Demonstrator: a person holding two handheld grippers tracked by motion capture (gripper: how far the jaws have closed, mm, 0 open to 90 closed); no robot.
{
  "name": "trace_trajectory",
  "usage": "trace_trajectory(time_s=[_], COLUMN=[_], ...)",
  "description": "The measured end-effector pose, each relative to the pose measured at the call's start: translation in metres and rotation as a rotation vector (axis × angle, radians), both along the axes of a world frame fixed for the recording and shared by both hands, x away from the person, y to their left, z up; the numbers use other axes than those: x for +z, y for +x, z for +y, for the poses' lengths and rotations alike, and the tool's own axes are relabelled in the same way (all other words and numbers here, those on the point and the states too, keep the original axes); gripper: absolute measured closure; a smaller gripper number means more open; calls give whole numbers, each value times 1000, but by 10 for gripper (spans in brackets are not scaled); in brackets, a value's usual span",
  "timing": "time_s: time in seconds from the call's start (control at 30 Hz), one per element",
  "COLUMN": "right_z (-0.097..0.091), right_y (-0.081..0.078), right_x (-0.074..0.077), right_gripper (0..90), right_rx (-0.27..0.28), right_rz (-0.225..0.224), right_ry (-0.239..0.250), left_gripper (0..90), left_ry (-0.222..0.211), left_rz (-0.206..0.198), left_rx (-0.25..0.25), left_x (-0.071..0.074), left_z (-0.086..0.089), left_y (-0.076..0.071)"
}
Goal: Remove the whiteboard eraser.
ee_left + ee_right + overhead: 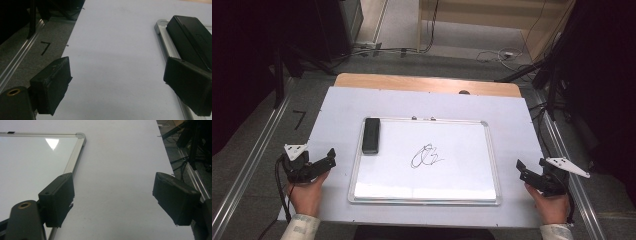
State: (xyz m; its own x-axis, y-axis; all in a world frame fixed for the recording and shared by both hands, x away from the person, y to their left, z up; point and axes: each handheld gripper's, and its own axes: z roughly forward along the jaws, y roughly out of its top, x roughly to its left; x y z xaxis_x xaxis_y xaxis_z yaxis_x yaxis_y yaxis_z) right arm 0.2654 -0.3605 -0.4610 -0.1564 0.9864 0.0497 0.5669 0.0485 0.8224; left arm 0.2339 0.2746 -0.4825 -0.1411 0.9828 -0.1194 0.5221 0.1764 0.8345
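Observation:
A whiteboard (pixel 462 187) with a silver frame lies flat in the middle of the table, a black scribble (pixel 426 156) drawn near its centre. A black eraser (pixel 371 135) rests on the board's far left corner; in the left gripper view the eraser (pixel 190 37) sits ahead on the right. My left gripper (pixel 328 159) is held open left of the board, nothing between its fingers (pixel 53 82). My right gripper (pixel 523 171) is open right of the board, over bare table, with the board's corner (pixel 81 136) ahead on the left.
A white sheet (pixel 342 107) covers the wooden table (pixel 427 82). Metal rails (pixel 252 165) run along both sides on the floor. Dark stands (pixel 557 75) and cables lie beyond the table's far edge. A black mark like a 7 (pixel 299 119) is on the floor at left.

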Motion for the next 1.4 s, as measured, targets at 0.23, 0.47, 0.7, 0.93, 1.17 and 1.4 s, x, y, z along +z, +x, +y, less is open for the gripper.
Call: trace_trajectory(time_s=[0.23, 0.47, 0.7, 0.93, 1.17, 1.4], right_z=[0, 0, -1, -1, 0, 0], right_y=[2, 3, 4, 5, 5, 6], right_x=[-3, -3, -5, -6, -6, -7], right_gripper=[163, 163, 163, 162, 162, 162], right_rx=[-4, -16, -35, -47, -47, -44], right_rz=[13, 17, 32, 28, 32, 39], right_ry=[-16, -17, -16, -23, -21, -25], left_gripper=[81, 81, 81, 81, 81, 82], left_ry=[1, -17, -22, -17, -41, -41], left_rz=[-8, -20, -20, -10, -13, -6], left_rx=[-10, -31, -55, -62, -87, -127], left_x=[4, 7, 9, 9, 12, 12], left_z=[-5, -13, -23, -30, -37, -51], left_y=[0, 3, 9, 16, 25, 40])
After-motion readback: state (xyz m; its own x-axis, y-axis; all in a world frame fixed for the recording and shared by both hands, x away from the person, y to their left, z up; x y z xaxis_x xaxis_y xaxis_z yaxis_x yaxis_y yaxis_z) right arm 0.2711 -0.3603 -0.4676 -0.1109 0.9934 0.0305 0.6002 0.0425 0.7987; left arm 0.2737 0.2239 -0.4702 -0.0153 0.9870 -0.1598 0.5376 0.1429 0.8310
